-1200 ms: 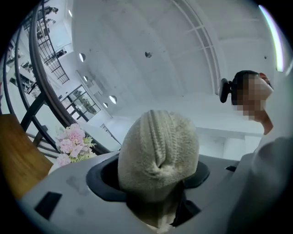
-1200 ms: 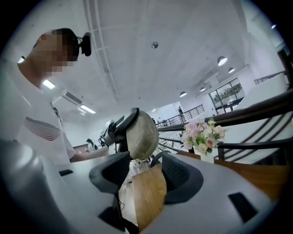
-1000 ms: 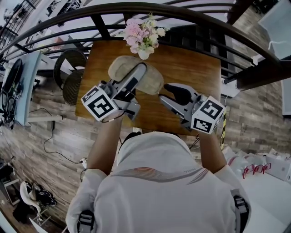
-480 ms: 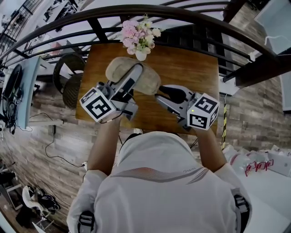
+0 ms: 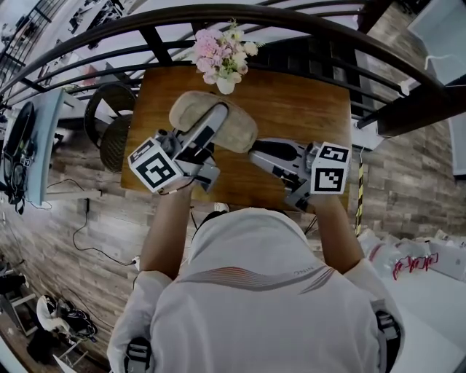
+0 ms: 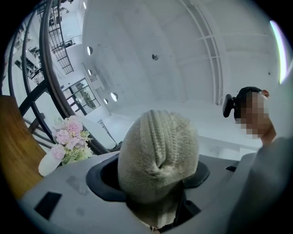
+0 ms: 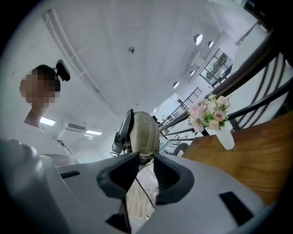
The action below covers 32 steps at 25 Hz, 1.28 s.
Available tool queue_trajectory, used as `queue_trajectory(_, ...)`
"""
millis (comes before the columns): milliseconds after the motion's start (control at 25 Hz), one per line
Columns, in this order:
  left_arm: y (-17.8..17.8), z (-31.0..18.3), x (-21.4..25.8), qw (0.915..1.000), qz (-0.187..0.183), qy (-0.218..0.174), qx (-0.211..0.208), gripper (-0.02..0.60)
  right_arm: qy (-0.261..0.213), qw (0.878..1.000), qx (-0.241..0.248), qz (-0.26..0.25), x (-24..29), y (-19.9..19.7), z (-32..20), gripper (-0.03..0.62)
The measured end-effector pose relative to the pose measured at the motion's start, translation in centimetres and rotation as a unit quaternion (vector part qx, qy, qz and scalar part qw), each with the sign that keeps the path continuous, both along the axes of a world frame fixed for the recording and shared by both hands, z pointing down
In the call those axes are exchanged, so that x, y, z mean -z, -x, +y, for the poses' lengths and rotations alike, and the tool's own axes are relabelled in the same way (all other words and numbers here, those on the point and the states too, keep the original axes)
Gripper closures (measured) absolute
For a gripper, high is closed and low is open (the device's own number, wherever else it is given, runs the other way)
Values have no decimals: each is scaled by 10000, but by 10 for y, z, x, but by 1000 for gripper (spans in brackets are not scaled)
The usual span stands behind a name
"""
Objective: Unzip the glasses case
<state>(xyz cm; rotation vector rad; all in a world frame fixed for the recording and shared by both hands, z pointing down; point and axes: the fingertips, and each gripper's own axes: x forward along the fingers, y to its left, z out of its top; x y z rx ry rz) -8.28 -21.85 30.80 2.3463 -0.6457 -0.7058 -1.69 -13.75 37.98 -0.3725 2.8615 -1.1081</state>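
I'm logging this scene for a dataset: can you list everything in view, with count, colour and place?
table: one, brown wood, centre of the head view
glasses case: one, beige and fuzzy, over the table's left part
vase of flowers: one, white vase with pink blooms, at the table's far edge
railing: one, black, curving beyond the table
woven seats: two, dark, on the floor left of the table
person: one, white top, bottom of the head view
left gripper: one, grey, fingers shut on the glasses case
right gripper: one, grey, fingers narrowly apart and just been closing, the case's end at their tips
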Motion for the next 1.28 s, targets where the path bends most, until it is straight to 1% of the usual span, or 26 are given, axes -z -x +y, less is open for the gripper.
queue_trajectory(40, -1, 1, 0, 10000, 22, -41, -52, 288, 90, 9998, 103, -148, 2, 0, 2, 457)
queue_trajectory(120, -1, 3, 0, 9999, 89, -75, -109, 288, 340, 9982, 225, -447, 3, -2, 4, 450)
queue_trajectory(200, 0, 3, 0, 9998, 124, -92, -138, 288, 697, 9944, 264, -754, 2, -2, 2, 450)
queue_trajectory(280, 0, 4, 0, 9997, 129, -115, -145, 288, 934, 9906, 287, -958, 1, 0, 1, 448)
queue_trajectory(360, 0, 4, 1, 9997, 153, -126, -149, 288, 987, 9890, 340, -1051, 0, 1, 1, 458)
queue_trajectory(400, 0, 4, 2, 9996, 201, -122, -170, 288, 1012, 9880, 387, -1099, -1, 2, 2, 483)
queue_trajectory(480, -1, 4, 3, 9993, 293, -120, -214, 288, 1185, 9829, 484, -1323, -2, 3, 4, 502)
queue_trajectory(520, -1, 4, 3, 9992, 308, -119, -221, 288, 1281, 9794, 518, -1476, -2, 2, 4, 525)
queue_trajectory(600, -2, 4, 2, 9992, 309, -106, -229, 288, 1360, 9749, 558, -1670, 0, 1, 3, 523)
queue_trajectory(680, -2, 4, 1, 9991, 321, -83, -257, 288, 1274, 9771, 544, -1617, 0, 2, 3, 519)
queue_trajectory(760, -1, 4, 1, 9992, 303, -94, -256, 288, 1044, 9843, 448, -1348, -3, 3, 3, 533)
queue_trajectory(800, -1, 4, 1, 9994, 239, -119, -216, 288, 884, 9890, 348, -1137, -4, 3, 2, 535)
queue_trajectory(880, 0, 3, 1, 9998, 5, -194, -88, 288, 499, 9971, 88, -562, -9, 5, -2, 539)
queue_trajectory(960, 0, 4, -1, 9992, -290, -280, 66, 288, 73, 9997, -180, 131, -18, 6, -5, 542)
queue_trajectory(1040, 1, 5, -3, 9977, -533, -371, 216, 288, -281, 9958, -410, 775, -26, 6, -9, 543)
queue_trajectory(1160, 3, 5, -5, 9965, -625, -405, 387, 290, -645, 9867, -670, 1336, -29, 1, -15, 545)
queue_trajectory(1200, 4, 4, -6, 9964, -618, -379, 435, 290, -864, 9809, -760, 1568, -29, 0, -17, 545)
queue_trajectory(1240, 4, 4, -8, 9964, -607, -348, 481, 290, -1156, 9719, -848, 1868, -29, -1, -18, 545)
queue_trajectory(1280, 4, 4, -9, 9964, -592, -314, 528, 291, -1482, 9599, -919, 2194, -28, -1, -19, 546)
